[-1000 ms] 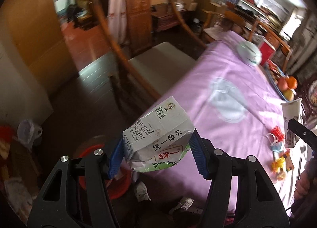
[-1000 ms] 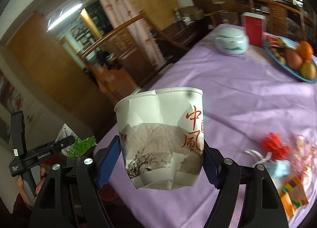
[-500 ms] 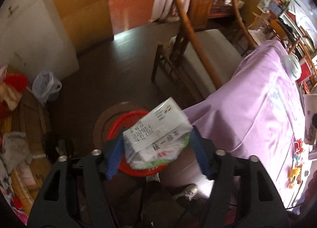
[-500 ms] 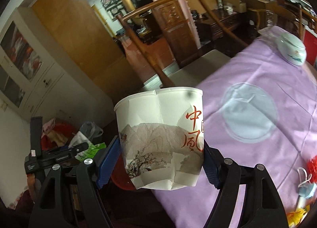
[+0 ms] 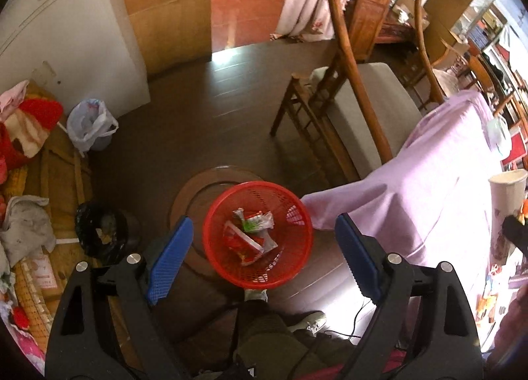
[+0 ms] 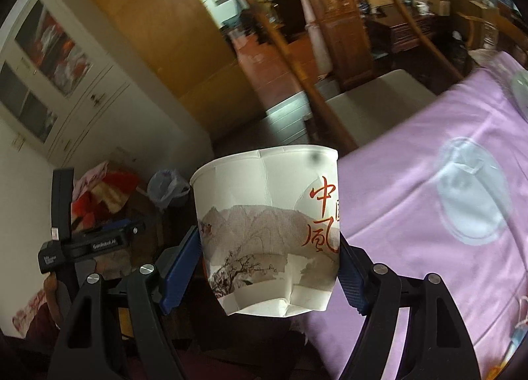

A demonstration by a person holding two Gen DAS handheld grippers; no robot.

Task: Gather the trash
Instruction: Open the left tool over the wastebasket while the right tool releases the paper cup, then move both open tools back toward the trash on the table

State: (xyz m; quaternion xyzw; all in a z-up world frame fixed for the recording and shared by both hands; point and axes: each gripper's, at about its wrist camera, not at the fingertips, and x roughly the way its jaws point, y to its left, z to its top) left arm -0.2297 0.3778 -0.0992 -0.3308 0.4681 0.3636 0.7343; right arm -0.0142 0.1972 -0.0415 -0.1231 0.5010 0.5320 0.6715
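Note:
My left gripper (image 5: 262, 223) points down over a red mesh basket (image 5: 211, 248) on the floor. Its jaws are opening and nothing is between them. A crumpled green-and-white drink carton (image 5: 255, 223) lies in the basket on red wrappers (image 5: 244, 244). My right gripper (image 6: 268, 238) is shut on a creased white paper cup (image 6: 264, 202) with red characters and a grey landscape print, held upright beyond the table's edge. The same cup (image 5: 506, 188) shows at the right edge of the left wrist view.
A table with a purple cloth (image 5: 429, 188) stands right of the basket, and a wooden chair (image 5: 346, 109) is pushed against it. A black bucket (image 5: 99, 231), a tied plastic bag (image 5: 89, 126) and piled cloth (image 5: 26, 122) are at the left. A person's shoe (image 5: 310, 320) is below the basket.
The left gripper swung from the table's edge to above the red basket, opened, and the carton fell into the basket. The right gripper carried the cup leftward off the table.

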